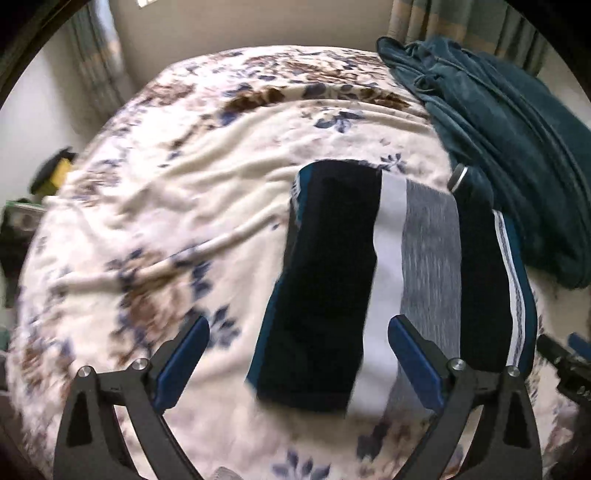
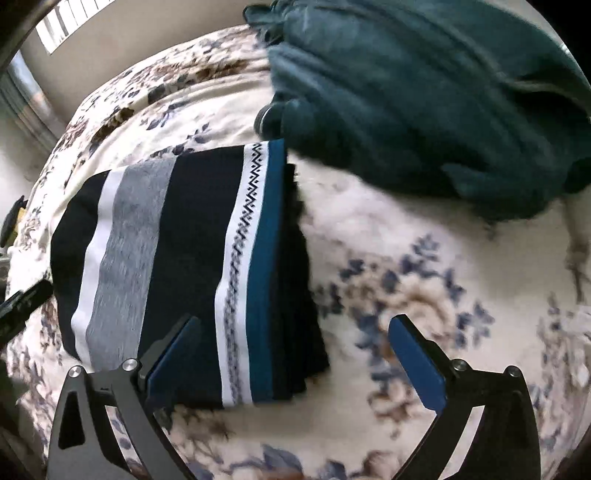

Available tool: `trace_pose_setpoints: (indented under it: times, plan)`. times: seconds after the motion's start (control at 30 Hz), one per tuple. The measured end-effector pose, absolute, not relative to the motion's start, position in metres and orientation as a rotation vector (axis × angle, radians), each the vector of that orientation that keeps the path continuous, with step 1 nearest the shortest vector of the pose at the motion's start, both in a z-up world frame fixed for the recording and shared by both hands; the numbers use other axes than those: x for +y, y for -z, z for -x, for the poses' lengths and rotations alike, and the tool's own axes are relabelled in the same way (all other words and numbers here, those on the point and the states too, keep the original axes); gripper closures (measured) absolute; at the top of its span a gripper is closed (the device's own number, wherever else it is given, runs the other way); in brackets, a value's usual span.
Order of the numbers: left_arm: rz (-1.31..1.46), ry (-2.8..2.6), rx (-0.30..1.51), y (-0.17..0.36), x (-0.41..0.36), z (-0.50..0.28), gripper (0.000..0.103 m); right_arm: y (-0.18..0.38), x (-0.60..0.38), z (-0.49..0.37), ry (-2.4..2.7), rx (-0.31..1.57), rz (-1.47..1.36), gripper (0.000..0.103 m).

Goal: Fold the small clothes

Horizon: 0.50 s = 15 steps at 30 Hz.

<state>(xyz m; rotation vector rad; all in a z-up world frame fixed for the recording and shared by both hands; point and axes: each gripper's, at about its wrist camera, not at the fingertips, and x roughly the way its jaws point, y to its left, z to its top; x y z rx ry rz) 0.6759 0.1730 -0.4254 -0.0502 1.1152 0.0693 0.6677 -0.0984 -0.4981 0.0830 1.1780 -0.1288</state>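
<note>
A folded striped garment (image 1: 402, 266) in navy, white, grey and teal lies flat on the floral bed cover (image 1: 177, 192). My left gripper (image 1: 299, 350) is open and empty, hovering over the garment's near left part. In the right wrist view the same garment (image 2: 184, 266) lies at the left. My right gripper (image 2: 295, 350) is open and empty above the garment's near right edge. The right gripper's tip shows at the right edge of the left wrist view (image 1: 565, 362).
A heap of dark teal clothing (image 1: 509, 147) lies at the back right of the bed; it also shows in the right wrist view (image 2: 424, 103). Curtains (image 1: 465, 26) and a wall stand behind the bed. Yellow and dark objects (image 1: 55, 173) sit off the bed's left edge.
</note>
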Motion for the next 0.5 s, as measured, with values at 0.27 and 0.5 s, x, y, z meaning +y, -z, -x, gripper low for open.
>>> trace_pose_setpoints:
  times: [0.27, 0.5]
  plan:
    - [0.018, -0.076, 1.055, 0.344, 0.15, -0.605, 0.004, 0.392, -0.101, -0.589, 0.178, 1.066, -0.035, 0.0]
    - [0.011, -0.053, 0.972, 0.253, 0.132, -0.54, 0.004, 0.286, -0.109, -0.507, 0.175, 0.982, -0.022, 0.0]
